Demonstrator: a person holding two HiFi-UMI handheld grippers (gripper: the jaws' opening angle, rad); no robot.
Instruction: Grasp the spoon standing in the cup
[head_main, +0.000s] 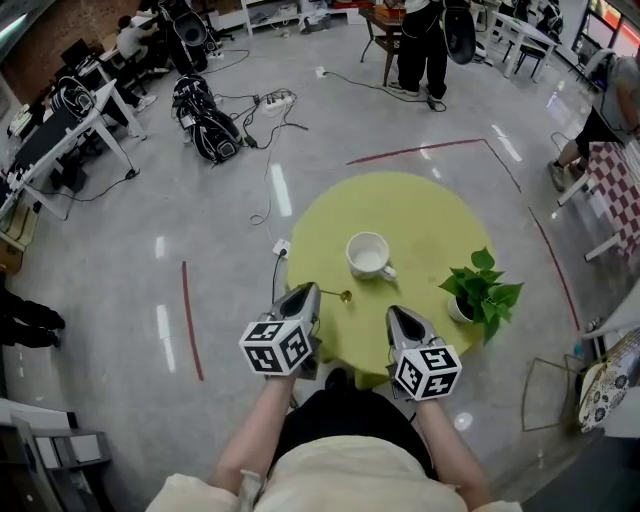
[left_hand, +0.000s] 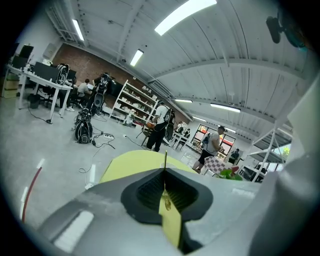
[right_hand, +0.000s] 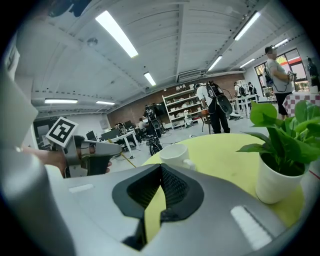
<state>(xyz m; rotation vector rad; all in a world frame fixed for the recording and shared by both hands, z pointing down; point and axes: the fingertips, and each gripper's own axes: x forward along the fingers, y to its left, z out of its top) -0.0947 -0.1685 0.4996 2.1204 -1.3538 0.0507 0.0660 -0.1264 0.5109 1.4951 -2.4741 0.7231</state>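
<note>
A white cup (head_main: 368, 255) stands near the middle of the round yellow-green table (head_main: 420, 215), with no spoon in it. My left gripper (head_main: 309, 291) is at the table's near left edge, shut on a thin golden spoon (head_main: 338, 294) that sticks out toward the cup. In the left gripper view the spoon (left_hand: 165, 160) runs up through the closed jaws. My right gripper (head_main: 394, 313) hovers over the table's near edge, below the cup, shut with nothing in it. The right gripper view shows the cup (right_hand: 174, 153) ahead and the left gripper (right_hand: 107, 148) to the left.
A potted green plant (head_main: 479, 291) in a white pot stands on the table's right side, close to the right gripper. A power strip (head_main: 281, 247) and cables lie on the floor left of the table. Desks, bags and standing people lie further off.
</note>
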